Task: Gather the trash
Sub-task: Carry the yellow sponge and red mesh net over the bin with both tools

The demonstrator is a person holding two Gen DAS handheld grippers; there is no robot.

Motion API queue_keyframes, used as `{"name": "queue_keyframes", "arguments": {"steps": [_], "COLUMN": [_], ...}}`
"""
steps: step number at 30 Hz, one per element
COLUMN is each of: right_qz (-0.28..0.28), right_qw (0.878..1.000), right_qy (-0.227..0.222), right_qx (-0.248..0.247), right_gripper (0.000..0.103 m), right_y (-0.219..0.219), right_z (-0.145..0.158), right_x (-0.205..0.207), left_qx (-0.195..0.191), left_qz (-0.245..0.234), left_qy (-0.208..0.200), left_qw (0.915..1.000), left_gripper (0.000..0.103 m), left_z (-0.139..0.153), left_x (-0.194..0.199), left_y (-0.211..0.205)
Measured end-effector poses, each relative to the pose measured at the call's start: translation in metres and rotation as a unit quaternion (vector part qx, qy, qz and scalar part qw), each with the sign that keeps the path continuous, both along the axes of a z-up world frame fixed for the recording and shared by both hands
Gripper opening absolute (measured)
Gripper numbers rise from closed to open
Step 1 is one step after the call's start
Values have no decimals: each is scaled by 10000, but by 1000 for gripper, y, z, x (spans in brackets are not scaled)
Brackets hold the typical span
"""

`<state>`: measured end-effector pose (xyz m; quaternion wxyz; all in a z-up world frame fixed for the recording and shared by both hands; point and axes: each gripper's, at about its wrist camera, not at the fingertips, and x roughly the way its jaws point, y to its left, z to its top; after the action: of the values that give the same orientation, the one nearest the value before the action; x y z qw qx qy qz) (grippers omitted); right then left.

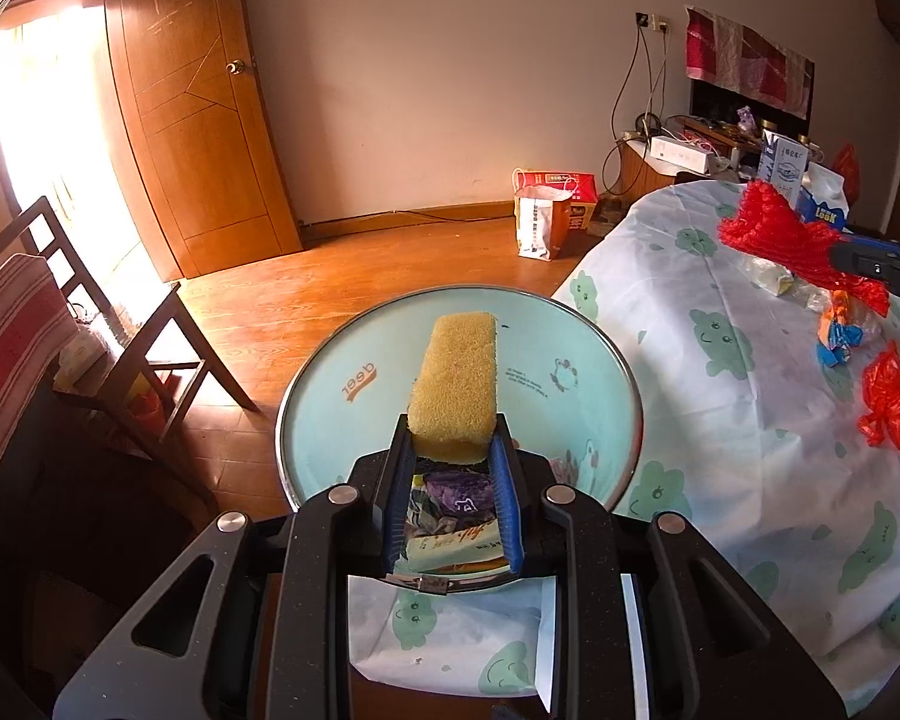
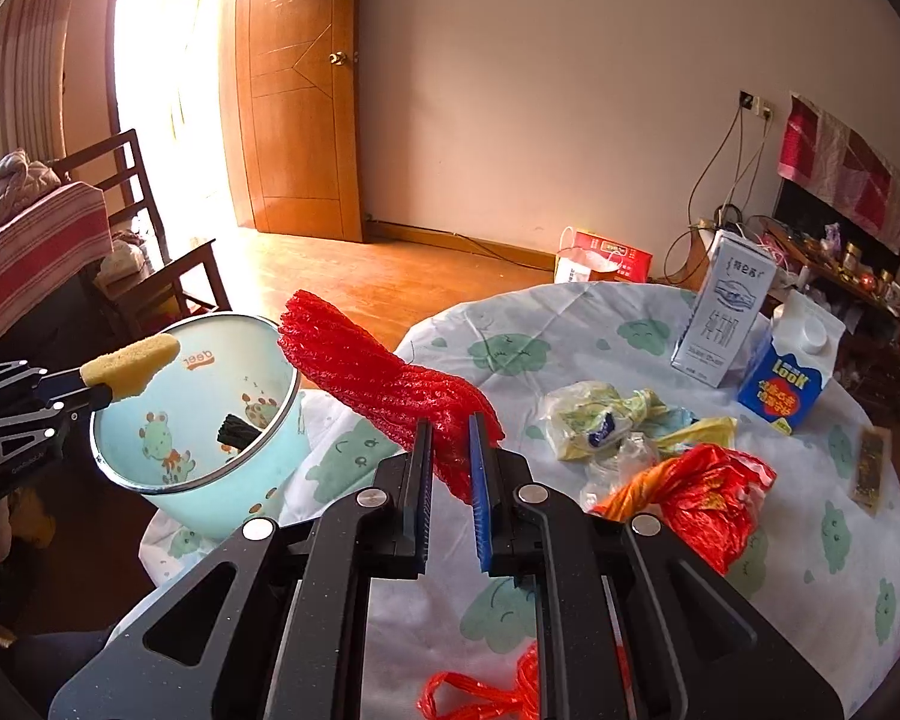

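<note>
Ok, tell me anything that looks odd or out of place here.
The left claw grips a yellow rectangular sponge over the pale-blue enamel pot, a cleaning tool rather than trash. The pot also hangs over the table's edge.

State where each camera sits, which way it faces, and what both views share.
Left wrist: on the left gripper, looking down along its fingers into the bin; its jaws clamp a sponge.
Right wrist: on the right gripper, facing across the table toward the door; its jaws clamp red netting, and the left gripper shows at far left.
Shared: bin, sponge, netting, table, door.
</note>
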<state>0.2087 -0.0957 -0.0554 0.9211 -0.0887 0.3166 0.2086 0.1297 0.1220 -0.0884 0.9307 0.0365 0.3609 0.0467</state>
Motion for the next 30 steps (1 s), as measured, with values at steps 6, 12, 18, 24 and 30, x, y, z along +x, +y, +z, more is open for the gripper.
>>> {"name": "queue_keyframes", "arguments": {"steps": [6, 12, 18, 24, 30], "right_qz": [187, 337, 444, 540, 630], "right_qw": [9998, 9992, 9987, 9981, 9974], "right_qy": [51, 69, 70, 86, 90], "right_qx": [-102, -188, -237, -288, -331], "right_gripper": [12, 12, 13, 13, 13], "right_y": [21, 39, 55, 70, 81], "right_z": [-5, -7, -9, -11, -11], "right_x": [8, 13, 17, 19, 22], "left_qx": [-26, -43, -31, 12, 36], "left_qz": [134, 237, 318, 409, 477], "left_qy": [28, 42, 61, 47, 38], "left_qw": [9999, 9997, 9995, 9992, 9988], "left_gripper": [24, 25, 25, 25, 25], "left_z": [-1, -4, -6, -5, -5], "left_x": [1, 2, 4, 3, 3], "left_y": [12, 21, 29, 37, 41]}}
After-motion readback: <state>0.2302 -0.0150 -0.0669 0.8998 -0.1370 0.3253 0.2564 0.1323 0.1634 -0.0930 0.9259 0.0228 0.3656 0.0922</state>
